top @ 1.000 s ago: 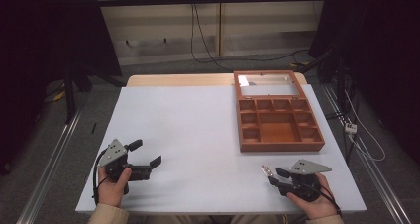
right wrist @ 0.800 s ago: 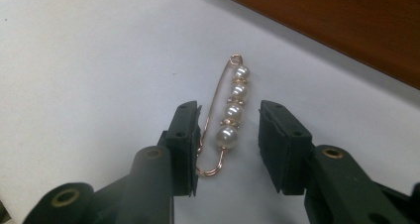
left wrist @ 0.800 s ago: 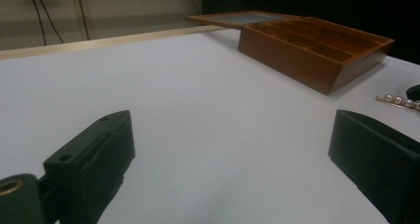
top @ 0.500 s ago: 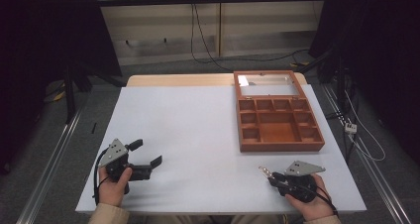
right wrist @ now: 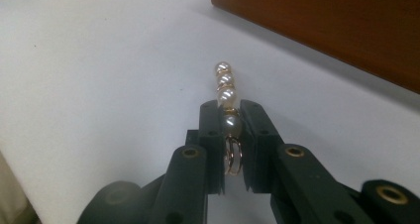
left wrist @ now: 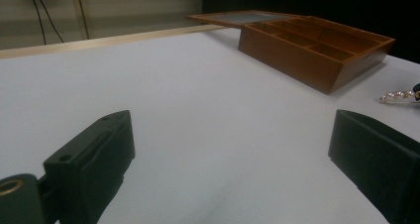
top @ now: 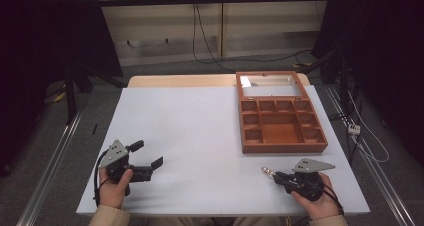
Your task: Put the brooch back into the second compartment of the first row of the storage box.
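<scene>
One pearl piece (right wrist: 227, 97), four white pearls in a row on gold wire rings, sits clamped between the right tool's (top: 274, 174) nearly closed jaws, just above the desk (top: 200, 121) near its front right. One brown box (top: 280, 118) with many compartments lies open beyond it. The left tool (top: 148, 154), jaws spread wide and empty, rests at front left.

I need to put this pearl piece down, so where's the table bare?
Bare table runs from the left claw across to the box, and between both claws. The tight spot is between the right claw, gripping the pearls, and the box front.
</scene>
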Available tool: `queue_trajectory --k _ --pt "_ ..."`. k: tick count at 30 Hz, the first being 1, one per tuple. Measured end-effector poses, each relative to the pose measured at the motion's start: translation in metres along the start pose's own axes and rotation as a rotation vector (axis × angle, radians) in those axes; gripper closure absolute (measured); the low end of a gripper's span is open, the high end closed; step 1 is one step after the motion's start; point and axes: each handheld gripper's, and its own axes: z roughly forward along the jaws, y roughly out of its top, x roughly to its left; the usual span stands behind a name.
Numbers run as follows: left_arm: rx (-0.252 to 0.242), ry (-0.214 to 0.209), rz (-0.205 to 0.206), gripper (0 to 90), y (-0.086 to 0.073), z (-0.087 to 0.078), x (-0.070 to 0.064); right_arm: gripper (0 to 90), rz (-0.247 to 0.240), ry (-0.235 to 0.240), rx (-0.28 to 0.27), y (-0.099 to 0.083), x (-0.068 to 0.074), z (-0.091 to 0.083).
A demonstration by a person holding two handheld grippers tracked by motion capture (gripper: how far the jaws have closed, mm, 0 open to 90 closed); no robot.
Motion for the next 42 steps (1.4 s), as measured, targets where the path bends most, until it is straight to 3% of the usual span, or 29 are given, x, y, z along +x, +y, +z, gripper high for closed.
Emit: queue_trajectory --k 19,28,42 --pt "-0.006 0.003 0.000 4.0 0.000 -0.002 0.001 81.7 -0.015 0.055 -0.054 0.020 0.002 -0.012" --pt "-0.011 0.002 -0.002 4.0 0.000 -0.002 0.001 81.7 -0.034 0.081 -0.060 0.040 0.007 -0.008" --pt "-0.013 0.001 0.002 4.0 0.000 -0.004 0.002 81.7 -0.040 0.091 -0.075 0.069 0.002 -0.011"
